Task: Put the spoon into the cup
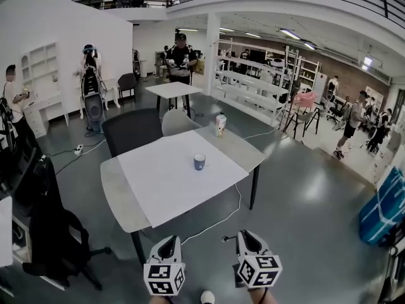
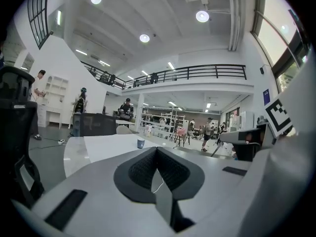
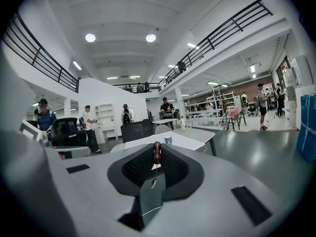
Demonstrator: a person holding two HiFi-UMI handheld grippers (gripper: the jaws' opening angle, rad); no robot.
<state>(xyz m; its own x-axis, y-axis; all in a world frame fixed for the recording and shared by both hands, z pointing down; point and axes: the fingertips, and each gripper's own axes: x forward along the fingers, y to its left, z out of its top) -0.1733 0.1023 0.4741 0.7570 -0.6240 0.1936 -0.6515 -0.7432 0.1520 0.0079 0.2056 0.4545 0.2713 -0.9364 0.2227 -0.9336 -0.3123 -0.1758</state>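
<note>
A small blue cup (image 1: 199, 161) stands upright near the middle of the white sheet on the table (image 1: 117, 195), and also shows far ahead as cup (image 2: 140, 142) and cup (image 3: 168, 139). My right gripper (image 1: 248, 235) is low in the head view, well short of the table, shut on the spoon (image 3: 157, 153), whose brown end sticks up between the jaws. The rest of the spoon is hidden. Beside it, my left gripper (image 1: 169, 240) is shut with nothing in it; its jaws meet in the left gripper view (image 2: 157, 149).
A carton (image 1: 220, 124) stands at the table's far right corner. Two chairs (image 1: 131, 130) sit behind the table, and a black chair (image 1: 54, 233) stands at the left. A white cable (image 1: 221, 217) runs across the floor under the table. Several people stand about the hall.
</note>
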